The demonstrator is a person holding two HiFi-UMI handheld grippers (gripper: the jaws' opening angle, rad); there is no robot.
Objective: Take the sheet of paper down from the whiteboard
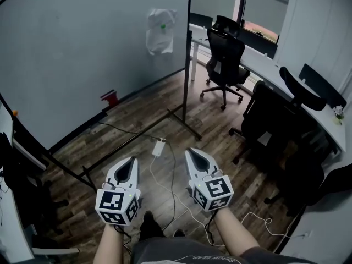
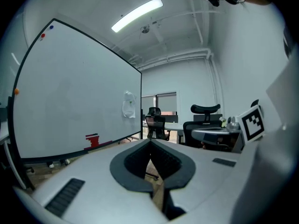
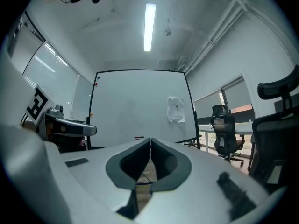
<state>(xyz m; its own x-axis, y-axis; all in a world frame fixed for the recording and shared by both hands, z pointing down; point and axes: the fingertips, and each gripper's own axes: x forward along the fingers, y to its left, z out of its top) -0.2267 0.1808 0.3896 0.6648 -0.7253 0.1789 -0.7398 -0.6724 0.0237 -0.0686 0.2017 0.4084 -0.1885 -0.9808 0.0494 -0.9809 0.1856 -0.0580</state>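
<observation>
A crumpled white sheet of paper (image 1: 160,32) hangs on the large whiteboard (image 1: 82,54), pinned near its right edge by a small green magnet. The paper (image 2: 128,104) shows far ahead in the left gripper view, and the paper (image 3: 176,109) also shows far off in the right gripper view. My left gripper (image 1: 130,162) is held low in front of me, shut and empty. Beside it my right gripper (image 1: 192,154) is shut too, with nothing between its jaws. Both point toward the board, well short of it.
A red eraser (image 1: 109,97) sits on the board's tray. The board's black floor stand (image 1: 181,120) and a white power strip (image 1: 159,147) with cables lie on the wooden floor ahead. Black office chairs (image 1: 224,59) and a white desk (image 1: 275,65) stand to the right.
</observation>
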